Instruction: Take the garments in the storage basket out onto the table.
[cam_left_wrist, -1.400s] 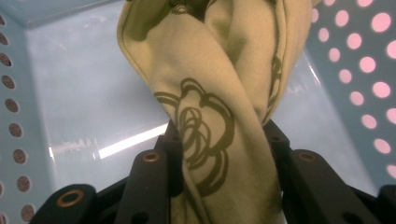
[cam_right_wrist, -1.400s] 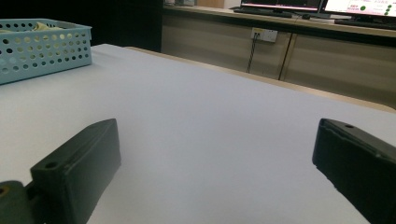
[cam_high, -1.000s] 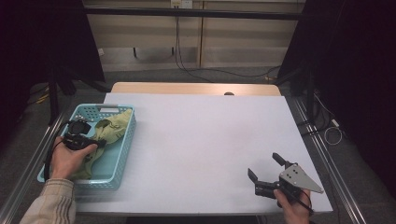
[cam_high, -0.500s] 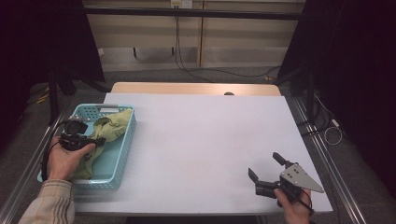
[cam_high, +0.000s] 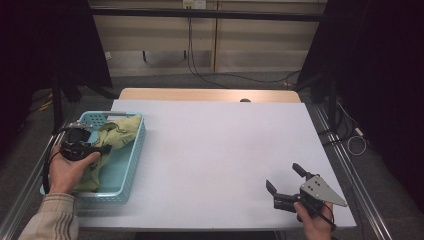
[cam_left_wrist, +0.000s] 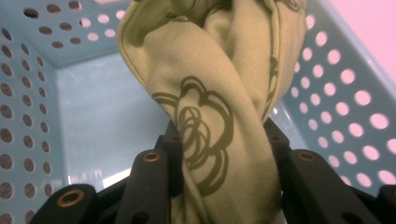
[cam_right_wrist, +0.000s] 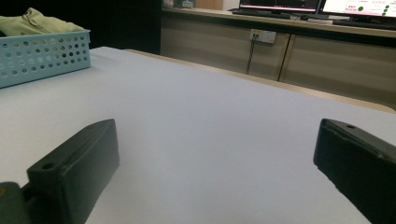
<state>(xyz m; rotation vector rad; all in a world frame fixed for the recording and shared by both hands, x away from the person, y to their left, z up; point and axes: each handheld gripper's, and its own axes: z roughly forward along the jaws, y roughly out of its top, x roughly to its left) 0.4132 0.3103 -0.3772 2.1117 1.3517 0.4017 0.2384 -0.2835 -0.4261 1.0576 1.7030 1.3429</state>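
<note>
Pinching one green cloth (cam_left_wrist: 219, 93) inside one blue basket (cam_high: 131, 150): left gripper (cam_high: 102, 148); resting spread and empty on bench (cam_high: 220, 150): right gripper (cam_high: 284, 178).

The left hand (cam_high: 70, 167) enters from the bottom left, its sleeved forearm angled up toward the far side. It holds the left gripper (cam_high: 102, 147), which points to the right with its jaws partly closed and clamped on material between them; in the left gripper view both black jaws press against that material. The right hand (cam_high: 312, 217) sits at the bottom right and holds the right gripper (cam_high: 285, 181) low, its jaws spread wide apart with nothing between them.
</note>
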